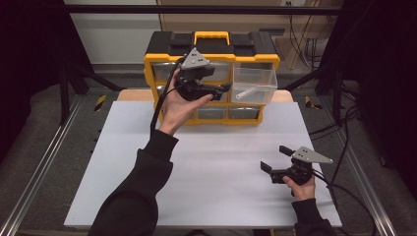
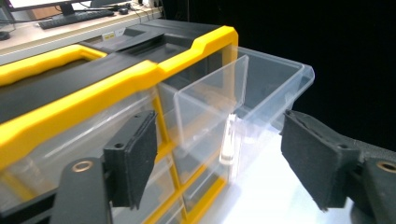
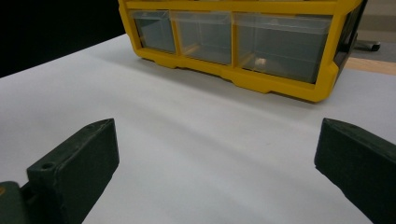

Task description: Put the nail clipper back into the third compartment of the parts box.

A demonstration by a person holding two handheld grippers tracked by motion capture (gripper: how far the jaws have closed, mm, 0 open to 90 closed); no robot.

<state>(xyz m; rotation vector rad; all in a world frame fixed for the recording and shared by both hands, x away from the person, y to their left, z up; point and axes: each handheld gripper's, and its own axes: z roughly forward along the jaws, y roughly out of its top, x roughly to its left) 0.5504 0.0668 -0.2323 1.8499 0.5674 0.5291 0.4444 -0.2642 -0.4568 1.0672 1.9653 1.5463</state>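
From the high view, a yellow and black drawer cabinet [image 1: 211, 78] stands at the far edge of the white table [image 1: 196, 187]. Its upper right clear drawer [image 1: 254, 84] is pulled out toward the person and juts over the table, while the other drawers sit flush in the frame. The left gripper [image 1: 222, 89] is held up in front of the cabinet, just left of the pulled-out drawer, with its jaws pointing right toward it; its black cable hangs down past the wrist. The right gripper [image 1: 275, 158] rests near the table's right front corner, well apart from the cabinet, with bare table between them.

In the left gripper view, the jaws stand apart with nothing pressed between them. The clear drawer [image 2: 243, 98] lies beyond and between them, its front handle [image 2: 229, 140] showing as a pale upright tab. The cabinet's yellow rim [image 2: 140, 77] runs along the left, close behind the left pad.

In the right gripper view, the jaws are spread wide over bare white table [image 3: 196, 154]. The cabinet's bottom row of drawers [image 3: 224, 39] faces the camera farther off, and a small pale item [image 3: 261, 61] lies inside the right-hand one, too small to identify.
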